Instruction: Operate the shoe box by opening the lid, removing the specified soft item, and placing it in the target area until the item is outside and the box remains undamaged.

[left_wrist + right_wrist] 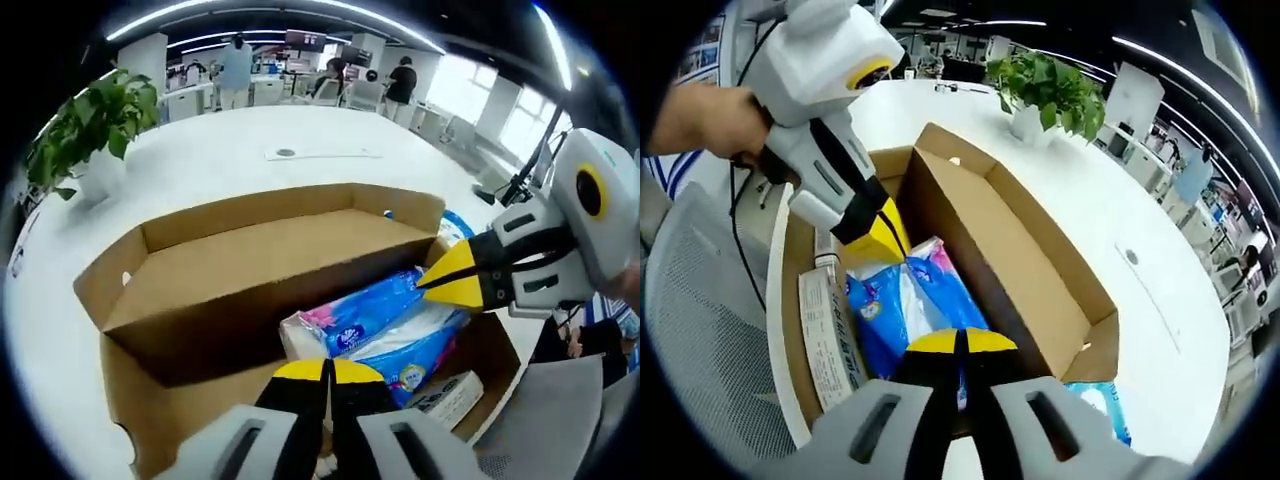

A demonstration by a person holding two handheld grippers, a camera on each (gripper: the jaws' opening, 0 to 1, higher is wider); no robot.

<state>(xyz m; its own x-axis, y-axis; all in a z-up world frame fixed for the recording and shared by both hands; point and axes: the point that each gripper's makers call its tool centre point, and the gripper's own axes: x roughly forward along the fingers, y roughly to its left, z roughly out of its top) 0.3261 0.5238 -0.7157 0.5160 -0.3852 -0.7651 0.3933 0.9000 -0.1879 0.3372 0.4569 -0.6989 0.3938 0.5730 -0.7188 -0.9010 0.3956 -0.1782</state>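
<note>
Left gripper view: shoe box (250, 300) on the white table (250, 170) near its edge, lid already folded open, tissue pack (385, 330) not yet removed; left gripper (327, 372) closed and empty above it, right gripper (450, 280) closed at the pack's top.

On the table (250, 135), the shoe box (150, 300) holds a tissue pack (385, 325) inside, its lid (260, 265) raised behind; a potted plant (95, 125) stands beyond the box.
</note>
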